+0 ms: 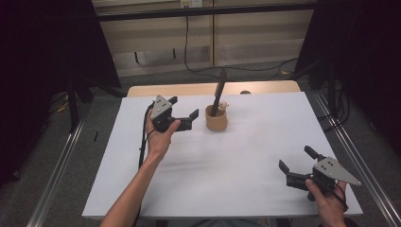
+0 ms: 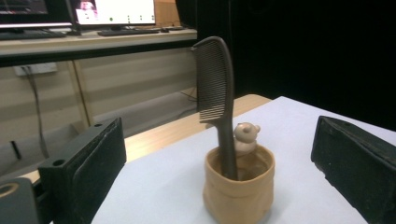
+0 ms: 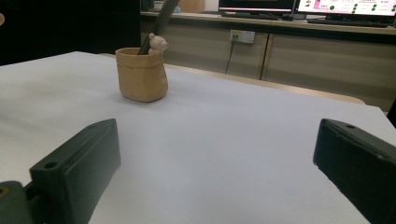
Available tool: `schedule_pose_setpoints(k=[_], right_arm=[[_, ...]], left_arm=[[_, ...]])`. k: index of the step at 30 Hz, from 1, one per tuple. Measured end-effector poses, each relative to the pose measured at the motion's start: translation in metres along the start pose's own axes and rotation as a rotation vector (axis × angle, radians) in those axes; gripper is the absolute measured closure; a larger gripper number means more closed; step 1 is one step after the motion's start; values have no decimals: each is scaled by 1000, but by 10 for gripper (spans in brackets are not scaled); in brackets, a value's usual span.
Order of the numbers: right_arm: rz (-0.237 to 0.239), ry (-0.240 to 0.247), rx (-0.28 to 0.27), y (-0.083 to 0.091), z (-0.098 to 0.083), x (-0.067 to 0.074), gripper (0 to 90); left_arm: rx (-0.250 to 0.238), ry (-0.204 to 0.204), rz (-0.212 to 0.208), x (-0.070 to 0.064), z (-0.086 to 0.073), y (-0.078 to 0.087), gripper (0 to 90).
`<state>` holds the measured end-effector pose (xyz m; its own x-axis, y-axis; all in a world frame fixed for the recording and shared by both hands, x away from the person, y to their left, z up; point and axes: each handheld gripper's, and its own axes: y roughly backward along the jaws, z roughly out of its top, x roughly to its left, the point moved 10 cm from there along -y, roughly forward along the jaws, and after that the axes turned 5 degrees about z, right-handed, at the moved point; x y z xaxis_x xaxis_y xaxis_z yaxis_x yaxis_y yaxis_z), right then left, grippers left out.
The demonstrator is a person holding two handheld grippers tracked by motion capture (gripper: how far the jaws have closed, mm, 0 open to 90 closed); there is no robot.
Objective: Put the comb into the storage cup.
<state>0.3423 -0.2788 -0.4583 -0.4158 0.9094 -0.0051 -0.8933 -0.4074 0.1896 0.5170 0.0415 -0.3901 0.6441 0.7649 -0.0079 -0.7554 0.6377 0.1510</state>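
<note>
While spread, left gripper (image 1: 184,109) beside cup (image 1: 216,119).

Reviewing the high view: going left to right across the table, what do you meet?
Left tongs → tan holder with a dark comb standing in it → right tongs, near the table's front right corner.

Tan cup (image 1: 216,121) on white table (image 1: 227,161)

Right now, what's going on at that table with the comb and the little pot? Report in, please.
Left gripper open, beside the pot. Right gripper open, idle, near table edge. Comb upright in pot. Nothing in the way.
</note>
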Motion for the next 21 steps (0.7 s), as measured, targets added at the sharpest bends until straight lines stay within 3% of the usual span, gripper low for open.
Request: schedule_pose_setpoints(k=[6, 12, 16, 21], right_arm=[[-4, -1, -3, 0, 1, 0, 0], [0, 6, -1, -3, 1, 2, 0], [-7, 10, 1, -2, 1, 2, 0], [-9, 11, 1, -1, 1, 2, 0]], left_arm=[[4, 8, 3, 2, -5, 12, 32], [13, 45, 23, 7, -11, 24, 31], [20, 12, 27, 10, -13, 33, 31], [3, 6, 33, 9, -12, 46, 32]])
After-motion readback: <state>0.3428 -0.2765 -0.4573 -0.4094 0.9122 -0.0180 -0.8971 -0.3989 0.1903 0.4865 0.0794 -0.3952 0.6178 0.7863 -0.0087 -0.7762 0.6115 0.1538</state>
